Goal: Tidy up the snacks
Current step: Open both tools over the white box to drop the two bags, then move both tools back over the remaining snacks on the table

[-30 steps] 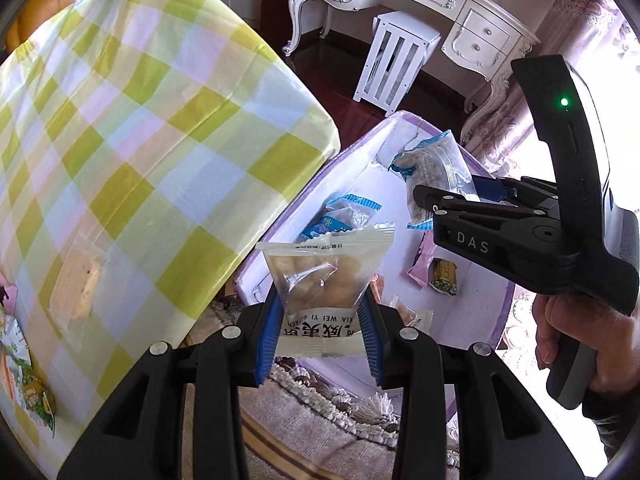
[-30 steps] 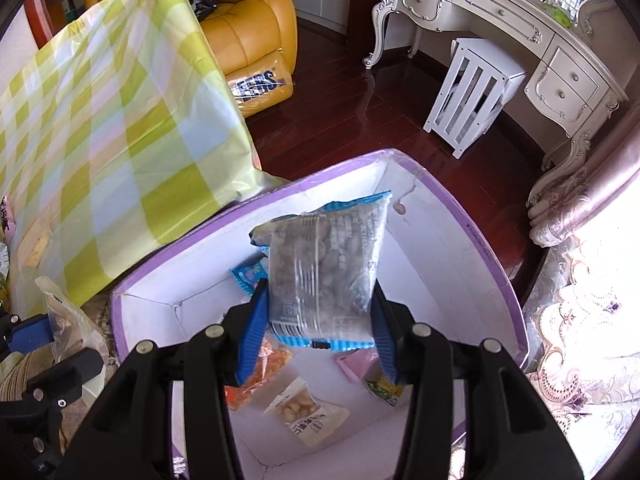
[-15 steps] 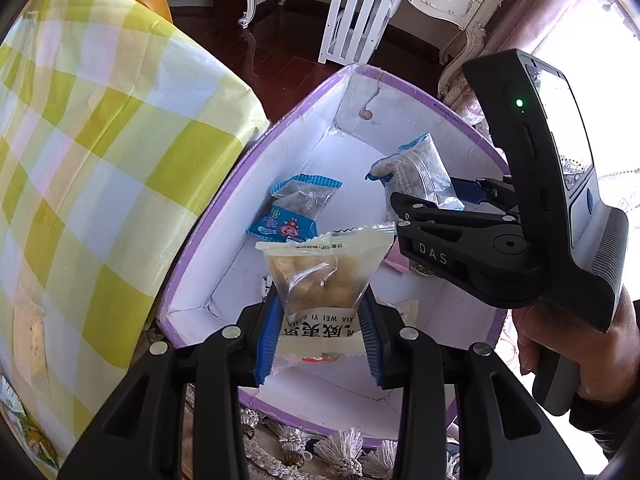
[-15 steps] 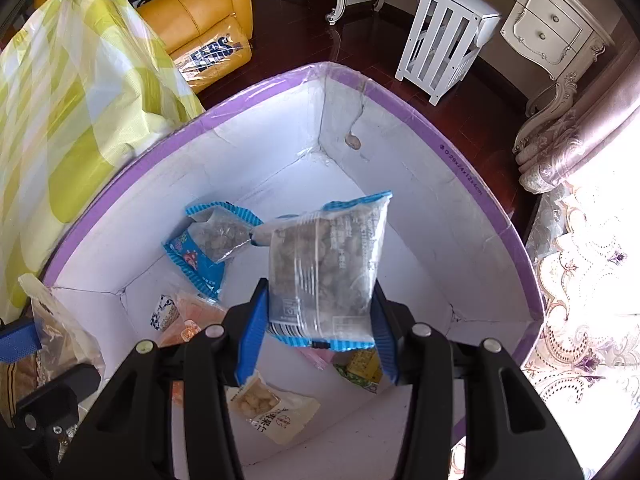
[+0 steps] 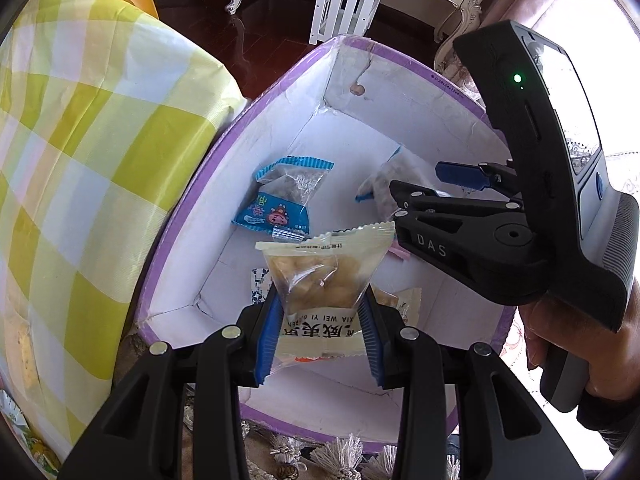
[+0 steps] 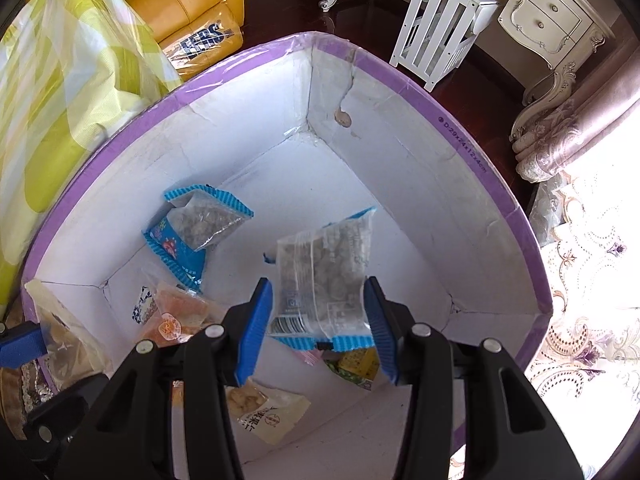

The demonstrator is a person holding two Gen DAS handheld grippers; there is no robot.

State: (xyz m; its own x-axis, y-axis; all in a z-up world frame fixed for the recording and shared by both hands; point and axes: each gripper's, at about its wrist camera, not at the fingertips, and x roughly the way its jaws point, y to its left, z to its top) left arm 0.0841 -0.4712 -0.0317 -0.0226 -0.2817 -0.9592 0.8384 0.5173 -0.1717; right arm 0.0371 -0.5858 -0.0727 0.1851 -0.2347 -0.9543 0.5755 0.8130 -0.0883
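Note:
My left gripper (image 5: 320, 334) is shut on a clear packet of golden-brown snacks (image 5: 324, 280) and hangs over the near end of a white box with a purple rim (image 5: 176, 216). My right gripper (image 6: 318, 322) is shut on a clear packet with blue edges (image 6: 324, 272), low inside the same box (image 6: 460, 128). In the left wrist view the right gripper (image 5: 424, 184) shows from the side, in a person's hand (image 5: 580, 344). On the box floor lie a blue packet (image 6: 192, 232), an orange packet (image 6: 176, 316), a white packet (image 6: 264, 408) and a small yellow-green one (image 6: 356, 364).
A table under a yellow-green checked cloth (image 5: 80, 160) stands close to the box's left side. Beyond the box are dark wood floor, a white slatted stool (image 6: 440, 24), a yellow sofa (image 6: 180, 0) and a curtain (image 6: 580, 120). A fringed rug (image 5: 340, 456) lies below the box.
Both grippers have come down and moved from beside the table to over the box, which now fills both views. Each still holds its packet.

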